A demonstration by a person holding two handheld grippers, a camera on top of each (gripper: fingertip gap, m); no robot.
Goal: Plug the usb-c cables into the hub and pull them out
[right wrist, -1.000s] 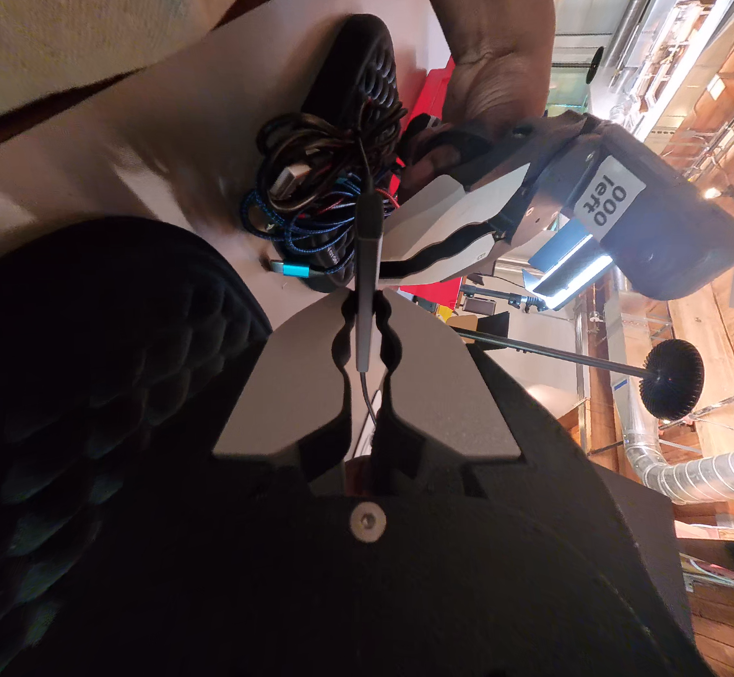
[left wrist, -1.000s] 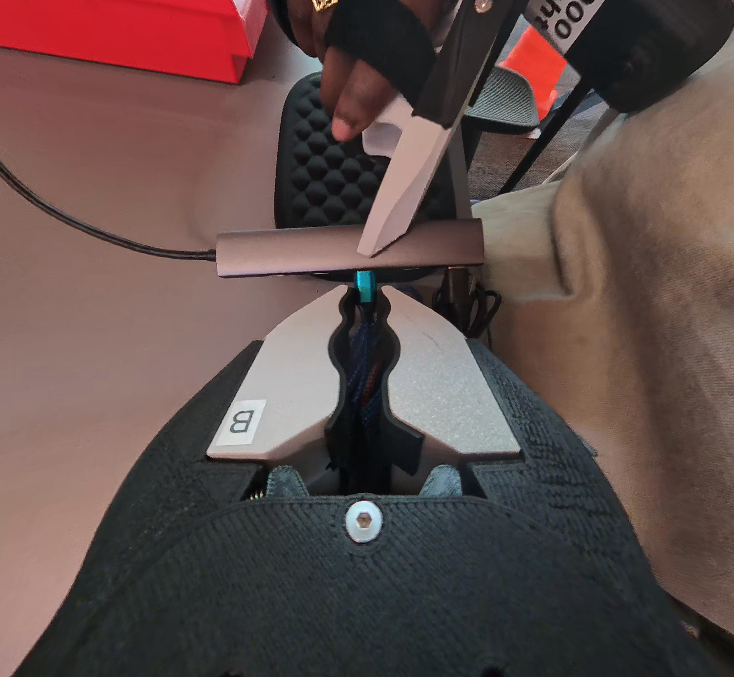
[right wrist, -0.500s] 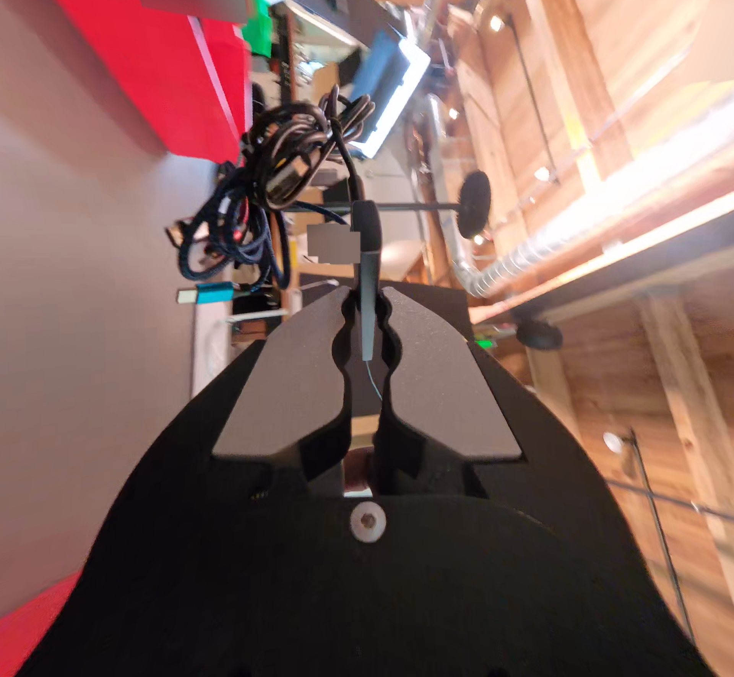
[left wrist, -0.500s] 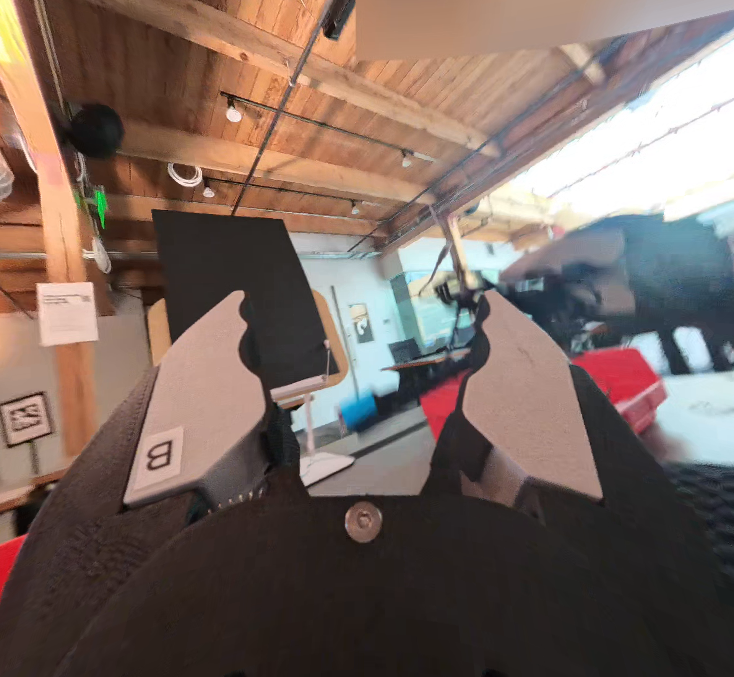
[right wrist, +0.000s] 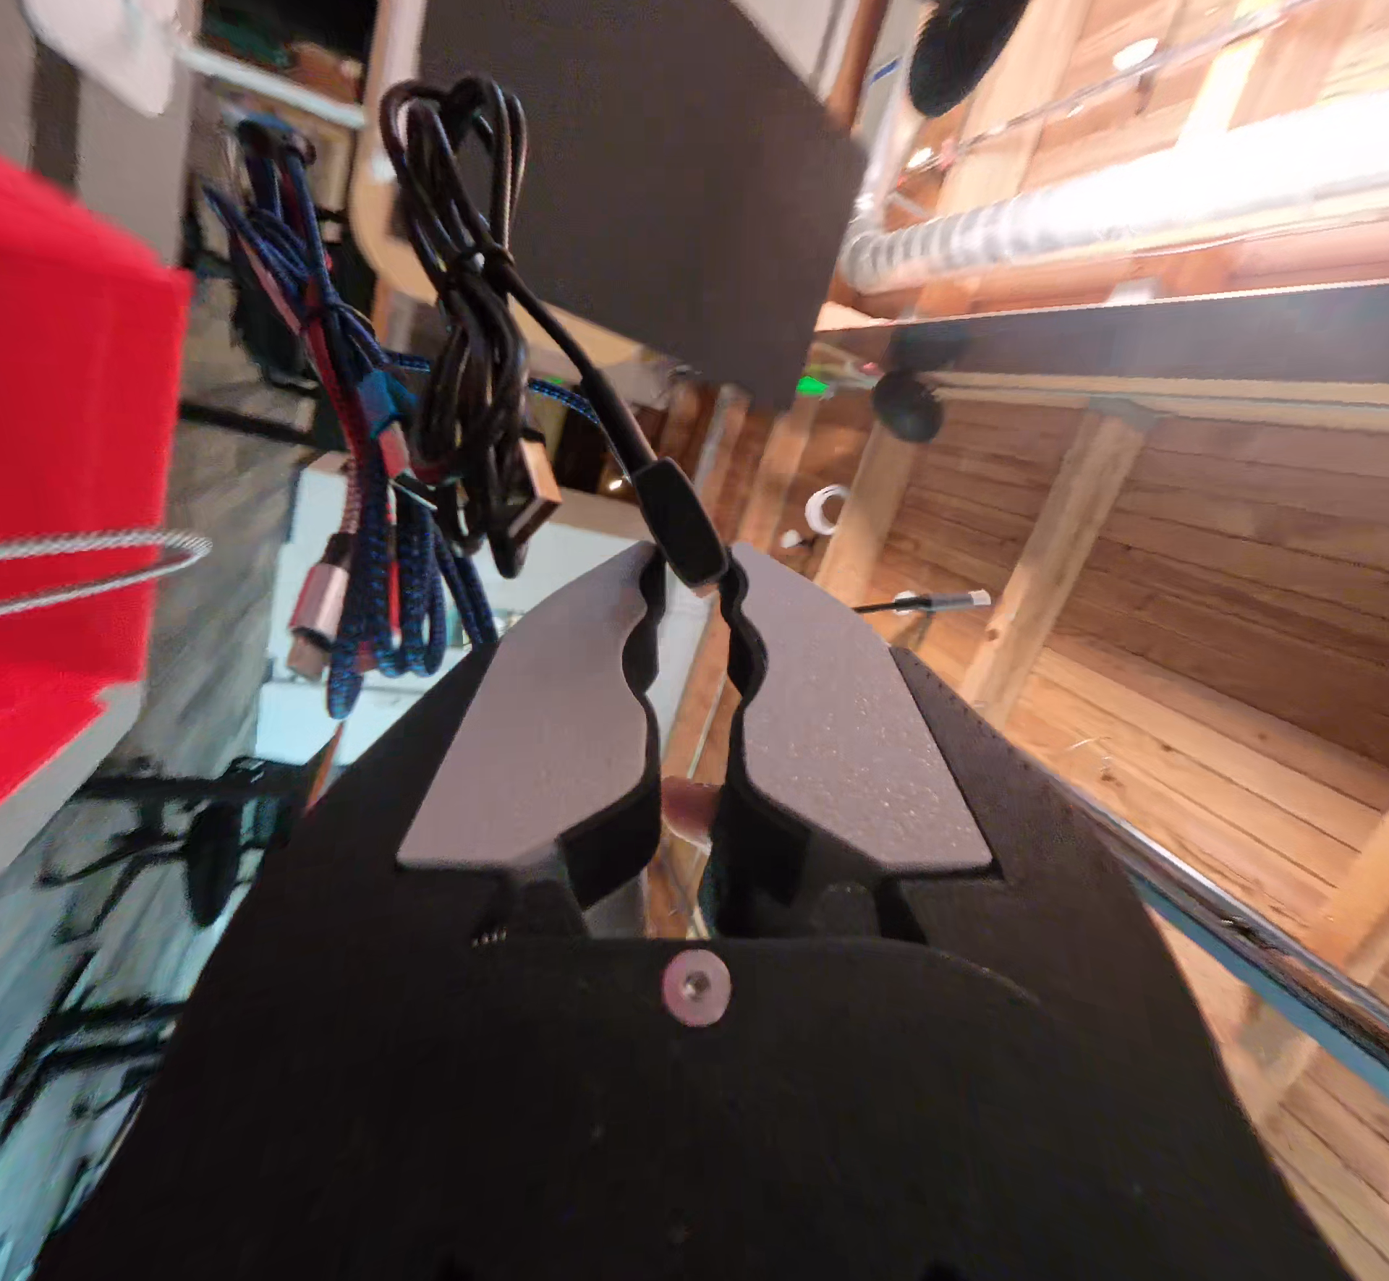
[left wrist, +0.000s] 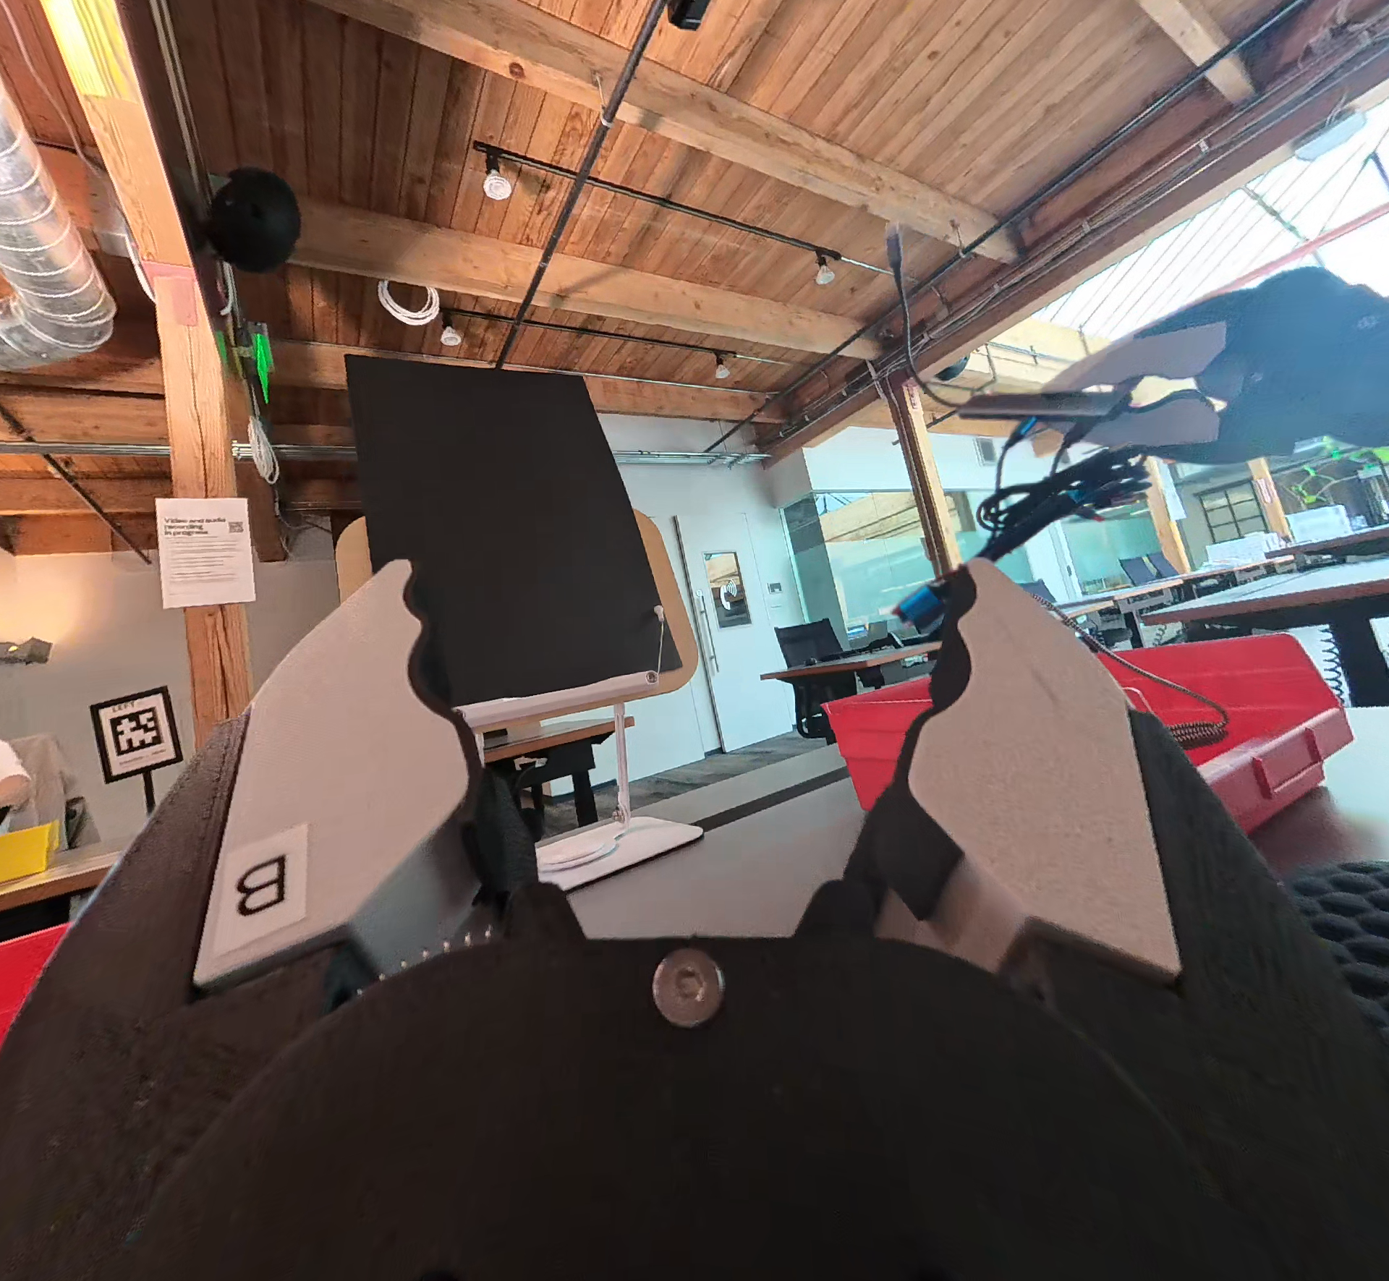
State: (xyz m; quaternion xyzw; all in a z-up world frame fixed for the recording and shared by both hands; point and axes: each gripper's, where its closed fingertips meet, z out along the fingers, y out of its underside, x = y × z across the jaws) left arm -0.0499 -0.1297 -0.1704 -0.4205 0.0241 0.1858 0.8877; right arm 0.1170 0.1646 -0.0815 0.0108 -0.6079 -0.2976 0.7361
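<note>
The left tongs (left wrist: 688, 659) stand wide apart with nothing between them, tilted up toward the wooden plank ceiling (left wrist: 751, 42). In the left wrist view the right tongs (left wrist: 1127, 411) show at upper right, raised well above the bench (left wrist: 751, 862), clamped on the slim grey metal hub (left wrist: 1045, 405). Below the hub hangs a tangled bundle of black, blue-braided and red-braided usb-c cables (left wrist: 1067, 493), with a blue plug (left wrist: 923, 600) at its low end. In the right wrist view the right tongs (right wrist: 691, 568) are nearly together, pinching at their tips the hub's dark end (right wrist: 680, 523), and the cable bundle (right wrist: 421, 463) dangles just left of them. A red plastic case (left wrist: 1218, 711) lies at the bench's right edge.
</note>
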